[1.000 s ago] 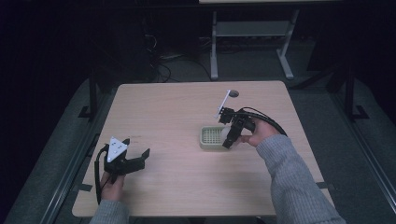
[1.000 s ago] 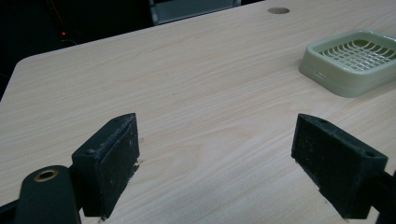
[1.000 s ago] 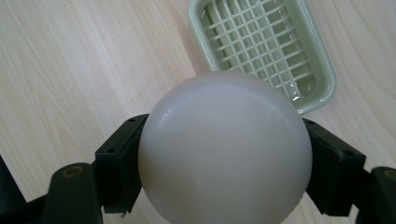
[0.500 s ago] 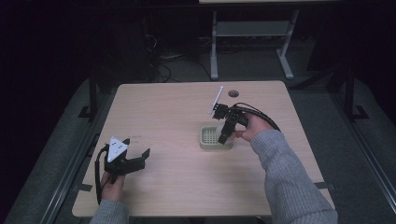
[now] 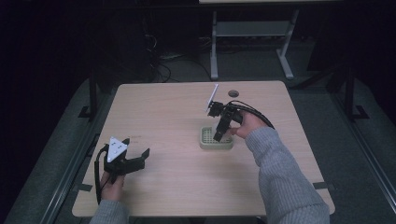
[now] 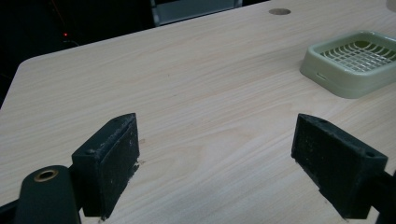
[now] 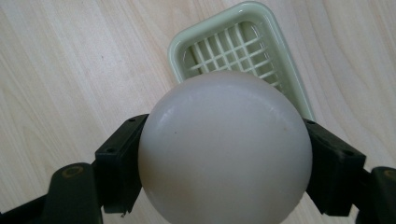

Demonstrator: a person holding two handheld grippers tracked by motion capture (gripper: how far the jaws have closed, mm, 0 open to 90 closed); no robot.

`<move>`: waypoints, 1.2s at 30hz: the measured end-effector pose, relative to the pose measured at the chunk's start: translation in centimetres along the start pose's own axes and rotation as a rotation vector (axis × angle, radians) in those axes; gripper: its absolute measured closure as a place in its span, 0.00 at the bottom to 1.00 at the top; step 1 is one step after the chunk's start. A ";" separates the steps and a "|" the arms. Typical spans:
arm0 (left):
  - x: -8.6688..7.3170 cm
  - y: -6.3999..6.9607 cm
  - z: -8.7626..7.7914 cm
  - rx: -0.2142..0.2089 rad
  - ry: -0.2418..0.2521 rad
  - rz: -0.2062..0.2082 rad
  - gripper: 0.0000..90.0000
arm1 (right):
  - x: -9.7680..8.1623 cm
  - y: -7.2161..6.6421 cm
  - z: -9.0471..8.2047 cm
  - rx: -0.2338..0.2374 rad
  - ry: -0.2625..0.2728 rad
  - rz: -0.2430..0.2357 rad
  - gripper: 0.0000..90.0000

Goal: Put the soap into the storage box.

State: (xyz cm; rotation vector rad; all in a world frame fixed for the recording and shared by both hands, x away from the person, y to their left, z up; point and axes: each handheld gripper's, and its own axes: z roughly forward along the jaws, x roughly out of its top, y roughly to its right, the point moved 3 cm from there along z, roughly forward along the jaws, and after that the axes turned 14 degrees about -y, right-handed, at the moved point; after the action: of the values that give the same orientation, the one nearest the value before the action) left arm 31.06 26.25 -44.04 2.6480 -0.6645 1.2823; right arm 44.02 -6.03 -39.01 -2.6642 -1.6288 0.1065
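Your right gripper (image 7: 224,186) is clamped on a white ball (image 7: 225,149) directly above the pale green slatted tray (image 5: 216,138) mid-table, while your left gripper (image 5: 135,161) rests on the wooden table (image 5: 177,186) near its front-left corner, jaws wide apart, holding nothing.

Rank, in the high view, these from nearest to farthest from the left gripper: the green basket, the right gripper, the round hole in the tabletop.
From the left gripper, at the table's near left:
1. Green basket, mid-table to its right.
2. Right gripper, jaws just over the basket, holding a white ball; nearly tied with the basket.
3. Round hole, near the far edge.
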 end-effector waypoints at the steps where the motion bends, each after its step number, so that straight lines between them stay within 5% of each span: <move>1: 0.0 0.0 0.0 -0.001 0.000 0.000 0.16 | 0.1 0.0 0.1 -0.001 -0.002 0.000 0.26; 36: 0.0 0.0 -0.1 0.001 0.003 0.000 0.16 | 2.6 2.0 2.9 0.000 -0.005 0.046 0.26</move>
State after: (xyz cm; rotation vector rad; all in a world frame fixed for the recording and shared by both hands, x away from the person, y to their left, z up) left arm 31.05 26.29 -43.98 2.6461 -0.6638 1.2872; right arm 46.82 -4.71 -42.15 -2.7042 -1.5691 0.1144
